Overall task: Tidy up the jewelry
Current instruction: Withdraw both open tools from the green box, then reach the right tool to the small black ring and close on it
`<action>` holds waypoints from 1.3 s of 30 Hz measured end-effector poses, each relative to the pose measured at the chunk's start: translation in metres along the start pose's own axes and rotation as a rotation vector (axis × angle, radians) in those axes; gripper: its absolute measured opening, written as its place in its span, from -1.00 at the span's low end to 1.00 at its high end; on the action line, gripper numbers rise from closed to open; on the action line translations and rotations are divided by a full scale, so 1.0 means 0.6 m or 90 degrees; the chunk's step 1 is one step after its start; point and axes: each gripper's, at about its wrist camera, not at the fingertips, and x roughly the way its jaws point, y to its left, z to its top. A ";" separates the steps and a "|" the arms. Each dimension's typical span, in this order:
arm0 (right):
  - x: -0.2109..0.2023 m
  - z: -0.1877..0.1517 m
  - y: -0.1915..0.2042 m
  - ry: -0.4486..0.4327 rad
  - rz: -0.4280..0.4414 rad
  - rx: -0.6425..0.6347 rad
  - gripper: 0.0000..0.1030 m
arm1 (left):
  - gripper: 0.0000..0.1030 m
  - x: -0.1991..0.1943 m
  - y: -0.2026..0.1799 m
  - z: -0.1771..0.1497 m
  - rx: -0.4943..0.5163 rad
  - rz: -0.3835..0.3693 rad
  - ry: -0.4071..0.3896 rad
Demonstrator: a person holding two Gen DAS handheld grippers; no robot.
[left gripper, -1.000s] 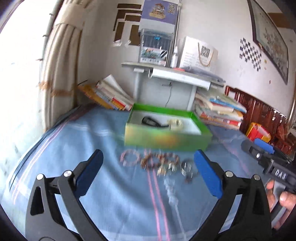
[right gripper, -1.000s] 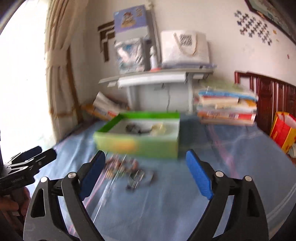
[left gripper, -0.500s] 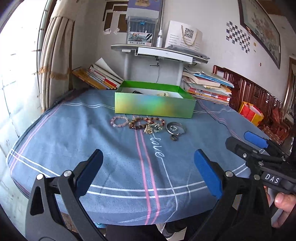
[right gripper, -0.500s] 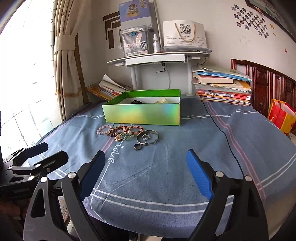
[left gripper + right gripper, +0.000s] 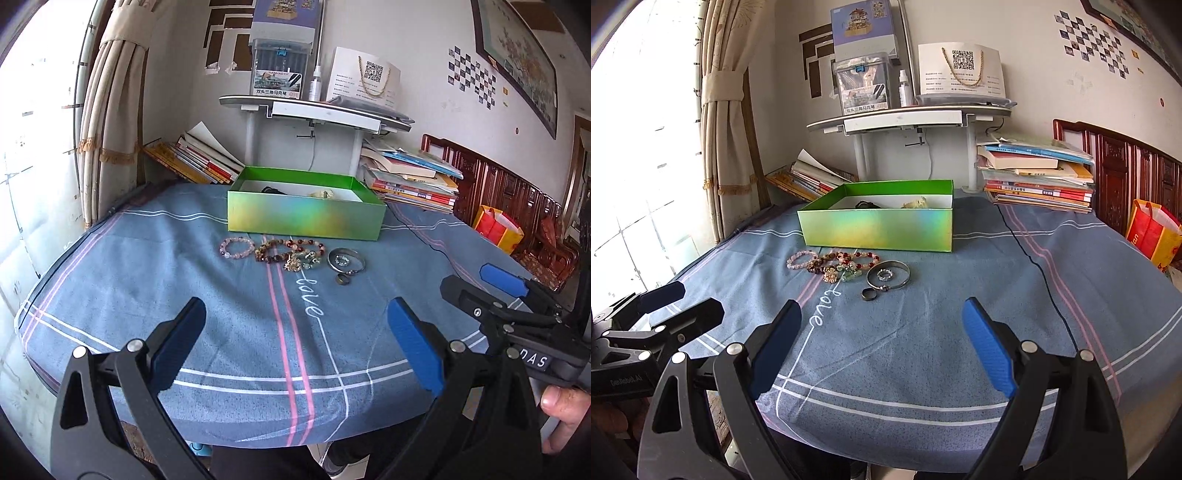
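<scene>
**Left wrist view.** A worktop (image 5: 122, 280) covered with a blue striped cloth stands against a wall, with books and a small shelf behind it. Compared with one second earlier, both grippers have been drawn back from the jewelry; half a second earlier the framing was already nearly as it is now. The left gripper (image 5: 295, 339) is held above the near edge with its fingers wide apart and nothing between them. The jewelry lies in a row just in front of the green box (image 5: 304, 219): a pink bracelet (image 5: 236, 248), dark beaded bracelets (image 5: 291, 251), a bangle (image 5: 346, 259) and a ring (image 5: 342, 279). No piece has been lifted, so the sorting is judged not yet begun from this pose. The right gripper is cut off at the right edge.

**Right wrist view.** The same worktop is seen from farther right. The right gripper (image 5: 882, 347) is likewise spread wide and empty, well apart from the jewelry. The box interior is only partly visible: a dark item (image 5: 866, 204) and a pale item (image 5: 916, 202) cannot be identified. The bead cluster overlaps, so single pieces are hard to separate. A small ring lies inside the bangle.
</scene>
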 end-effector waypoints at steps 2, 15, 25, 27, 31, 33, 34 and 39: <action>0.003 -0.001 -0.002 0.004 -0.001 0.001 0.69 | 0.90 0.001 0.000 0.000 0.000 0.000 0.001; 0.063 -0.017 -0.005 0.072 -0.005 -0.006 0.69 | 0.90 0.031 0.011 -0.001 -0.002 0.005 0.022; 0.185 0.020 0.011 0.168 0.024 -0.023 0.28 | 0.90 0.065 0.046 0.006 -0.033 0.014 0.034; 0.213 0.023 0.015 0.199 0.029 -0.026 0.18 | 0.90 0.071 0.053 0.005 -0.037 0.014 0.038; 0.249 0.021 0.027 0.235 0.034 -0.041 -0.04 | 0.90 0.087 0.068 0.005 -0.046 0.017 0.047; 0.260 0.021 0.030 0.242 0.041 -0.039 -0.09 | 0.90 0.097 0.078 0.008 -0.052 0.014 0.051; 0.268 0.021 0.031 0.249 0.043 -0.037 -0.14 | 0.90 0.099 0.081 0.007 -0.054 0.013 0.052; 0.287 0.028 0.033 0.255 0.039 -0.035 -0.26 | 0.90 0.117 0.100 0.007 -0.068 0.011 0.061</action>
